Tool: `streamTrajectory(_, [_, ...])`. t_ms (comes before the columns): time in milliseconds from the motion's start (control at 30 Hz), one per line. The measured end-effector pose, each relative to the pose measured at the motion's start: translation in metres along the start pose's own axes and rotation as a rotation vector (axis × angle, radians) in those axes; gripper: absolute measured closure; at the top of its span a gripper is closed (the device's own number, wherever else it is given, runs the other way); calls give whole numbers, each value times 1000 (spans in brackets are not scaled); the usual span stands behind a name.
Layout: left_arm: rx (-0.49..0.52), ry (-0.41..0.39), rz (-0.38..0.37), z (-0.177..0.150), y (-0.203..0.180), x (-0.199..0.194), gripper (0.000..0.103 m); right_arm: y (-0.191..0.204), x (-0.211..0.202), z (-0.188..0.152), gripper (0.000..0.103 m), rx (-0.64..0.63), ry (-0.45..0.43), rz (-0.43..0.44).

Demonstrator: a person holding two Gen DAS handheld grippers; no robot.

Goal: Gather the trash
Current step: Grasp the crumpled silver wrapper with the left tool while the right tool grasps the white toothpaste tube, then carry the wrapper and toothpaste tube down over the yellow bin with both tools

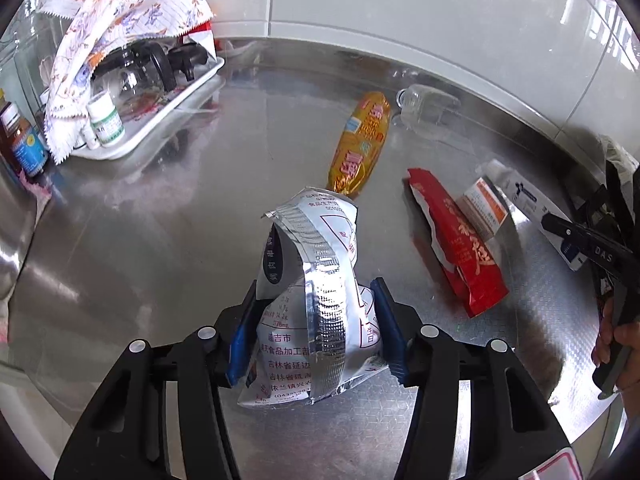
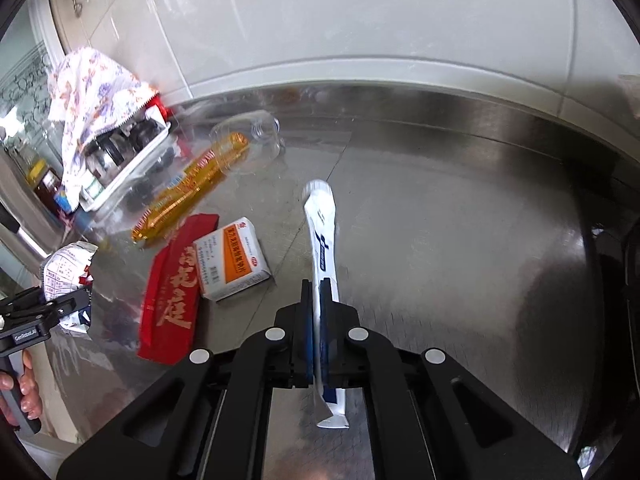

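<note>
Silver foil wrapper (image 1: 316,300) sits clamped in the left hand-held gripper (image 1: 316,332); the right hand-held gripper (image 2: 316,332) pinches a white tube (image 2: 322,240)

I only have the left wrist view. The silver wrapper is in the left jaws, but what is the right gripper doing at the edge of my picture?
Observer: The right gripper is shut on the white tube.
Operator: Which end is gripped?
Observer: Near the crimped end; the cap points away.
Operator: Anything past the orange wrapper I can't make out?
Observer: A clear bottle lies on its side, touching the orange wrapper.
</note>
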State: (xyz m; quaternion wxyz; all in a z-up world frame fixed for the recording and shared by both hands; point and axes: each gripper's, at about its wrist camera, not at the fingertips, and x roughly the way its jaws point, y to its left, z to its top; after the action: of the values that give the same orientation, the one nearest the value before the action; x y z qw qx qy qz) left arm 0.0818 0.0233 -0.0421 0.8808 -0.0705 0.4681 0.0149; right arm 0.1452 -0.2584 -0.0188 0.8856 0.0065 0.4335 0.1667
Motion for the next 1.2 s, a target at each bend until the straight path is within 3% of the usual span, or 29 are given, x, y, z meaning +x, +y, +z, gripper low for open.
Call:
streamTrajectory(400, [149, -11, -116, -4, 16, -19, 50, 28, -59, -24, 100, 128, -119, -89])
streamTrajectory(733, [282, -3, -202, -18, 31, -36, 50, 72, -107, -70, 100, 209, -203, -172])
streamTrajectory(1200, [341, -49, -232, -73, 20, -90, 50, 121, -174, -142, 100, 242, -249, -136])
